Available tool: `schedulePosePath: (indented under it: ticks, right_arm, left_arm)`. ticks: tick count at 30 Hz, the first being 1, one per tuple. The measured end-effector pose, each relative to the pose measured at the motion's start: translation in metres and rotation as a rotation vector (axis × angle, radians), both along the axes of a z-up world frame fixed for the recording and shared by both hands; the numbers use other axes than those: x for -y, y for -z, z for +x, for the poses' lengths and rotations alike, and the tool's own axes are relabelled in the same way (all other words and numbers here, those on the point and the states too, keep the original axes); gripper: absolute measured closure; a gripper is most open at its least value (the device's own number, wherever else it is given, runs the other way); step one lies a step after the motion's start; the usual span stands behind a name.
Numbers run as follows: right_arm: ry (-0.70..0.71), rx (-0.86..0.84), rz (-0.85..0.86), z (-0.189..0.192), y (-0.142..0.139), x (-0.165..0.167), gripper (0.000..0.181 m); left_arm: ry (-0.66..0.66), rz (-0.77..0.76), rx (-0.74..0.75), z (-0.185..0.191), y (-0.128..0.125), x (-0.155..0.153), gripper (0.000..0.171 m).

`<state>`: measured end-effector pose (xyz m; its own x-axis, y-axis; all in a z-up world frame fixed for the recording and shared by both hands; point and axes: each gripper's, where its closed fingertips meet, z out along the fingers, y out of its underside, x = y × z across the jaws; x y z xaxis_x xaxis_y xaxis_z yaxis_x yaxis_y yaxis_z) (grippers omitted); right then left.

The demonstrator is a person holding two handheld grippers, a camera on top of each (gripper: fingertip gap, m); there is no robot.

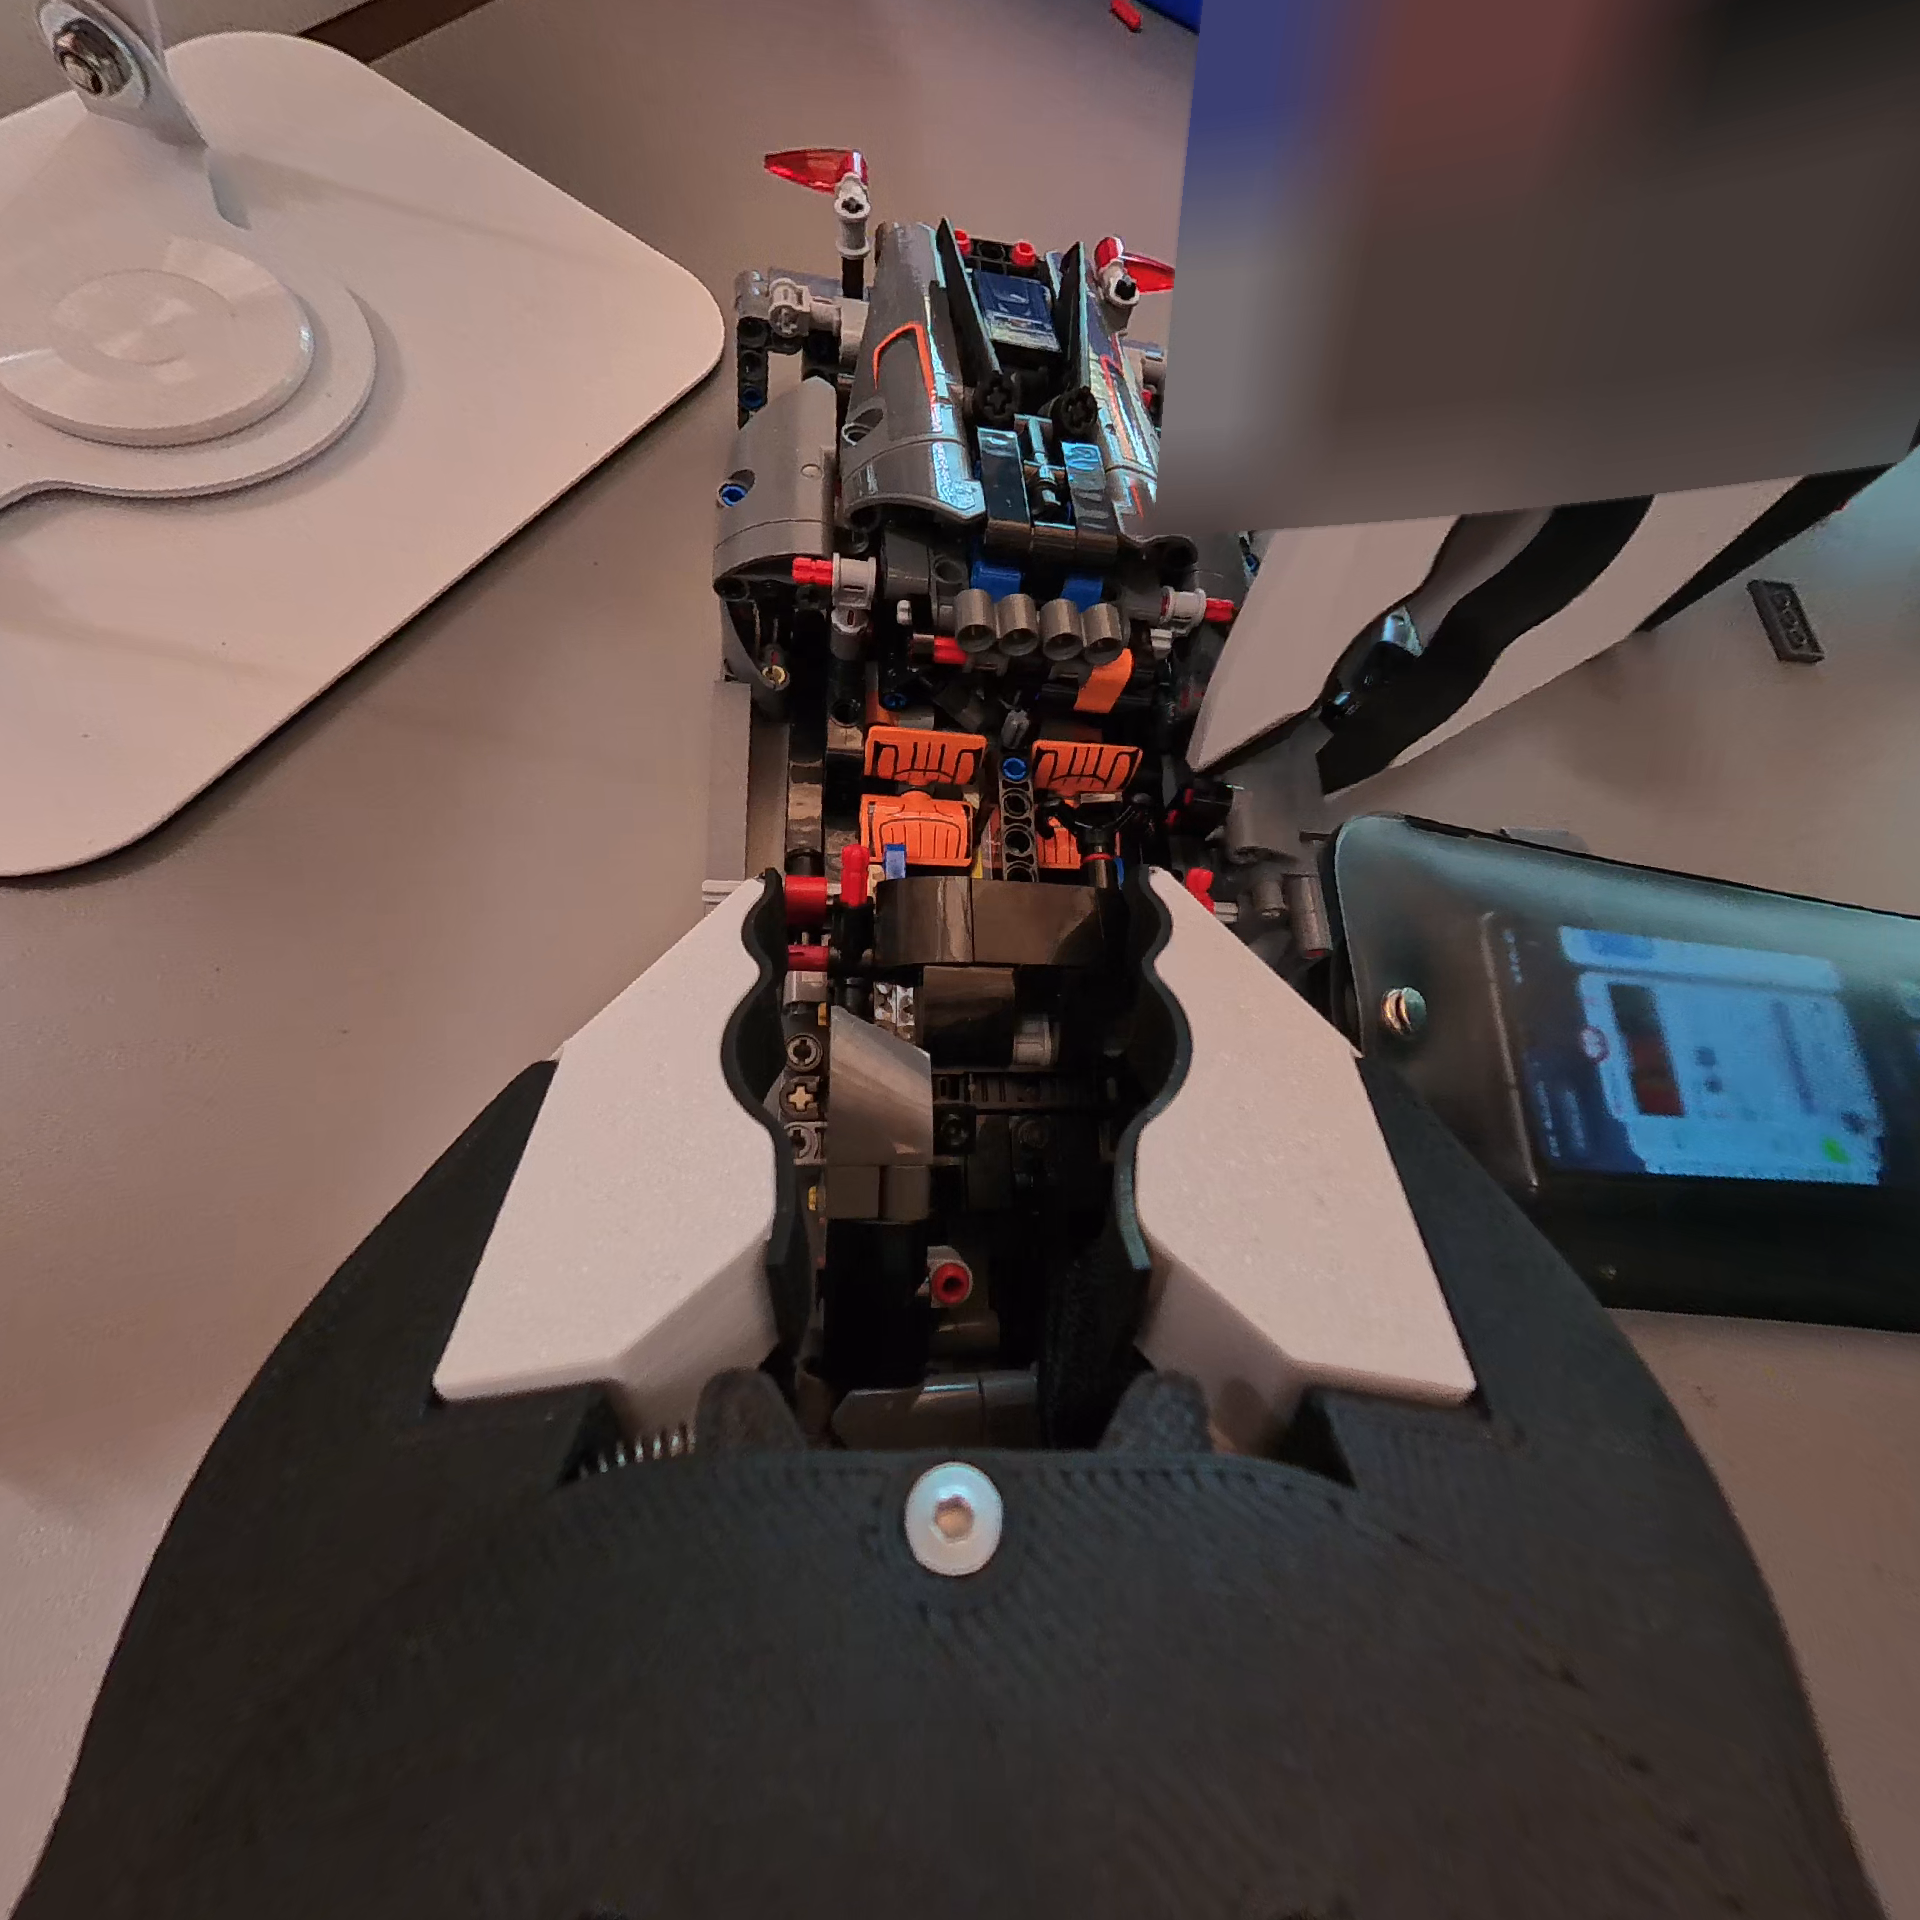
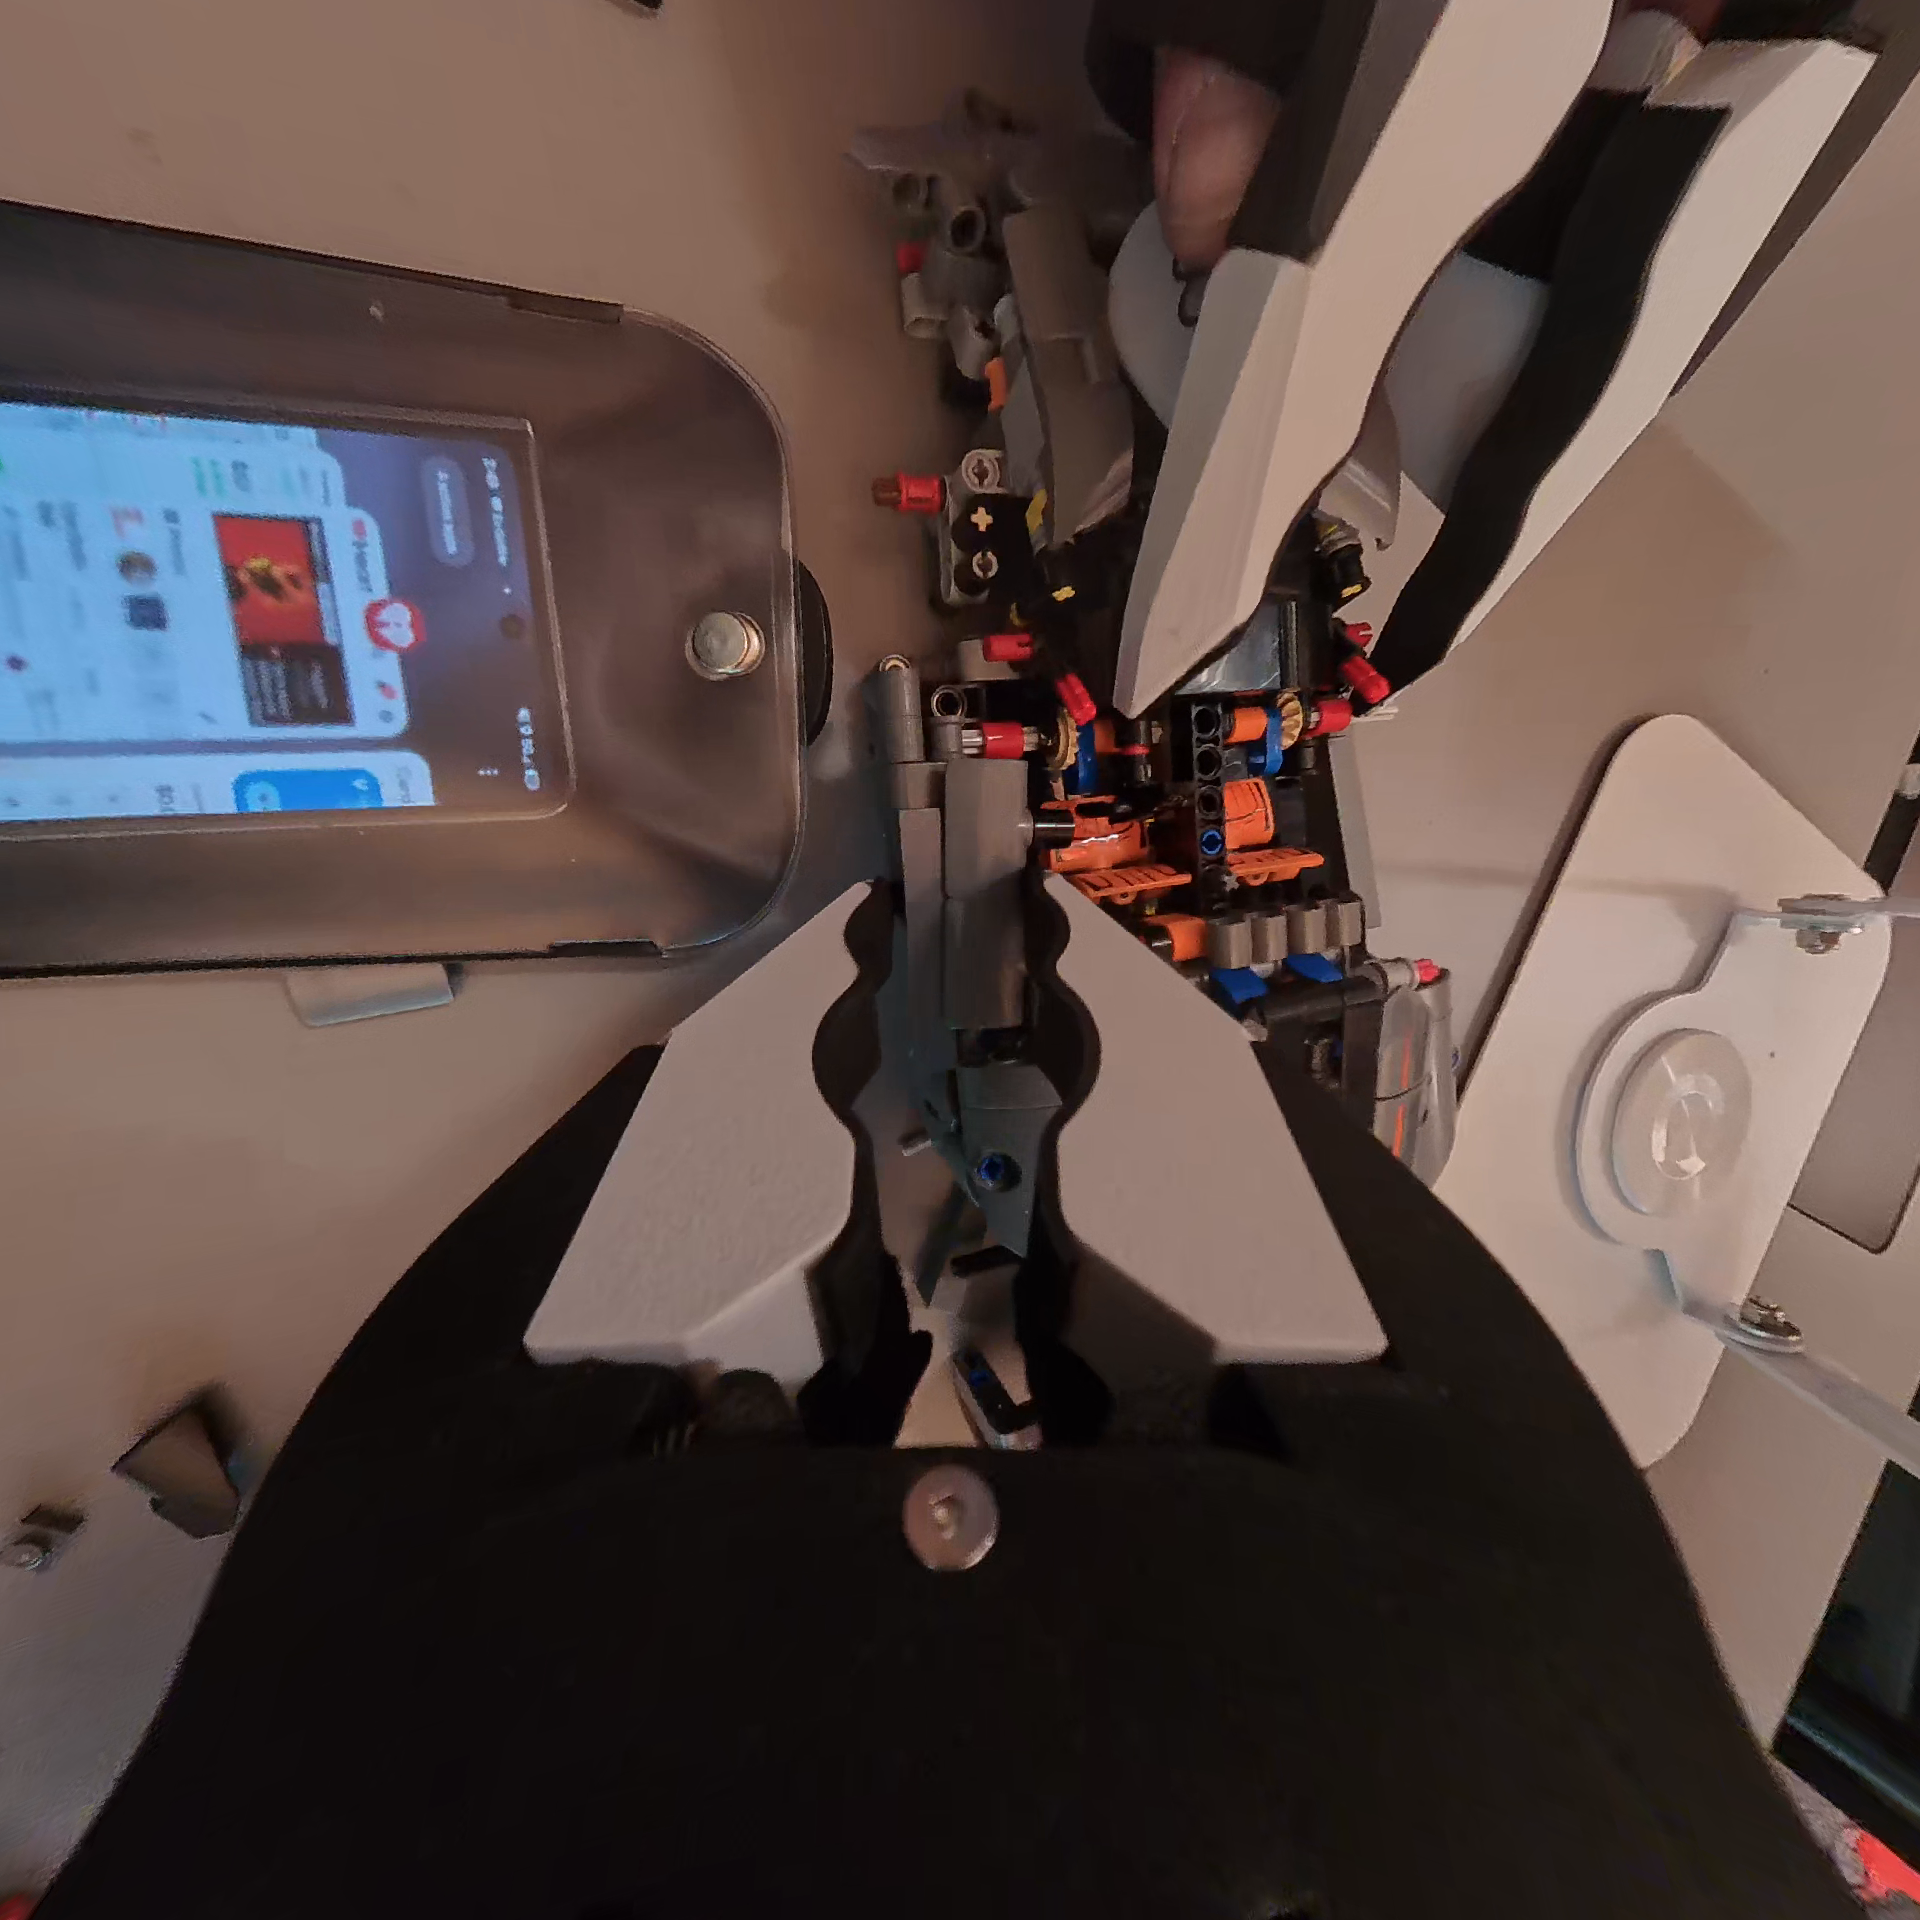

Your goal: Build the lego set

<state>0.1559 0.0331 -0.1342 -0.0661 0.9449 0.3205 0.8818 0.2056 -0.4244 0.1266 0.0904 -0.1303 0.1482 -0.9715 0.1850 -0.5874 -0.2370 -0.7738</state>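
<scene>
A dark grey, black and orange Lego car point(image 1: 997, 499) lies on the beige table, pointing away from me in the left wrist view. My left gripper point(image 1: 956, 883) is shut on its near black end, with both pads against its sides. In the right wrist view the car point(image 2: 1205, 831) lies across the middle. My right gripper point(image 2: 964, 888) is shut on a grey side panel assembly point(image 2: 977, 914) at the car's edge. The left gripper point(image 2: 1262, 675) shows there at the top right, clamped on the car. The right gripper's white fingers point(image 1: 1309, 644) show beside the car's right side.
A phone in a clear holder point(image 1: 1714, 1060) point(image 2: 312, 613) lies next to the car. A white stand base point(image 1: 312, 416) point(image 2: 1662, 1091) sits on the other side. A loose dark plate point(image 1: 1785, 620), grey parts point(image 2: 187, 1465) and a grey pin cluster point(image 2: 956, 229) lie on the table. Between my right fingertips and the loose dark plate point(image 1: 1785, 620) there is roughly 25 cm.
</scene>
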Motion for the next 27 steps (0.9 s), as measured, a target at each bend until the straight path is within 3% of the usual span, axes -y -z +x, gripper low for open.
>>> schedulePosePath:
  ticks: [17,27]
  right_arm:
    - [-0.053,0.083,0.152,-0.007,-0.01,0.004,0.159]
    - [-0.04,-0.044,0.115,-0.022,-0.02,0.006,0.157]
  left_arm:
    - [0.003,0.001,0.001,0.001,0.0,0.0,0.111]
    - [-0.001,0.006,0.002,0.0,0.0,-0.001,0.112]
